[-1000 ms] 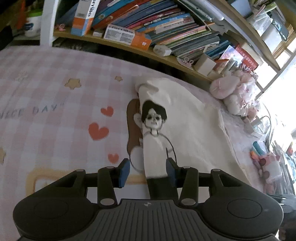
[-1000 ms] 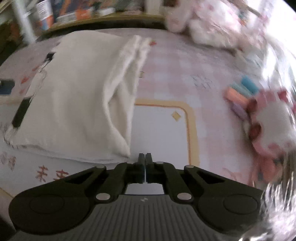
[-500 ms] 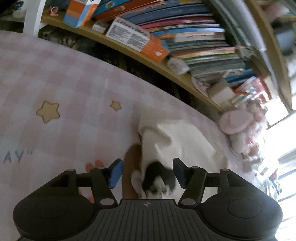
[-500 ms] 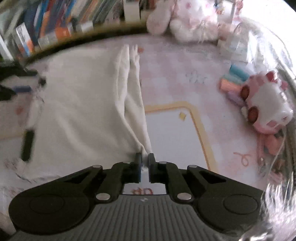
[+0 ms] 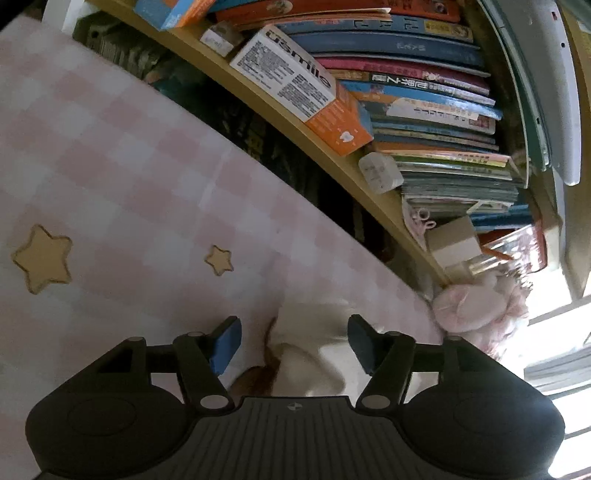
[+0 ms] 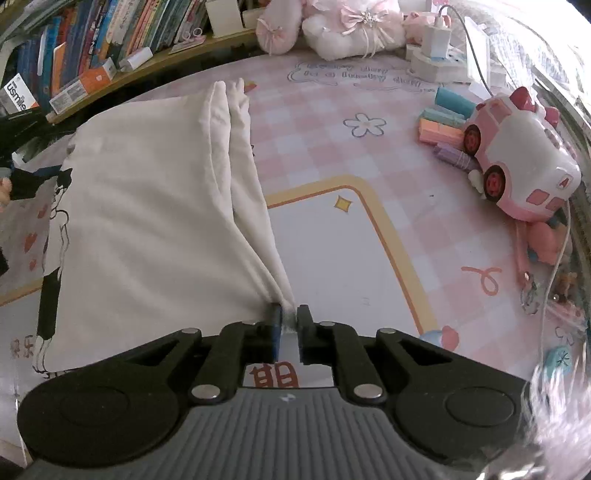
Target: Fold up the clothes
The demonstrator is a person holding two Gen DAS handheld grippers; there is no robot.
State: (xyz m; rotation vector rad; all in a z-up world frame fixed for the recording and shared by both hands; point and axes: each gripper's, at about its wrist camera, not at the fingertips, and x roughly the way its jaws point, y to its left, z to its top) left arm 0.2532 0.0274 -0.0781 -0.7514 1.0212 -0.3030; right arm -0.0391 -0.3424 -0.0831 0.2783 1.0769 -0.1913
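Note:
A cream garment (image 6: 147, 206) with a black cartoon figure printed on it lies folded lengthwise on the pink checked mat (image 6: 332, 122). My right gripper (image 6: 289, 314) is at its near right corner. Its jaws are opening by a narrow gap, and the tip of the folded edge sits between the fingertips without being clamped. My left gripper (image 5: 293, 325) is open wide over the garment's far corner (image 5: 310, 354), close to the shelf, with its blue pads (image 5: 225, 343) clear of the cloth. In the right wrist view the left gripper (image 6: 33, 181) shows at the far left edge.
A wooden shelf (image 5: 280, 110) packed with books and an orange-and-white box (image 5: 303, 88) runs along the mat's far side. Pink plush toys (image 6: 332, 29) sit at the back. A pink toy car (image 6: 517, 166), pastel blocks (image 6: 443, 122) and a charger with its cable (image 6: 439, 40) stand on the right.
The left gripper slid along the garment toward the shelf end and its jaws widened. The right gripper sank to the garment's near corner and its shut jaws parted slightly around the cloth tip.

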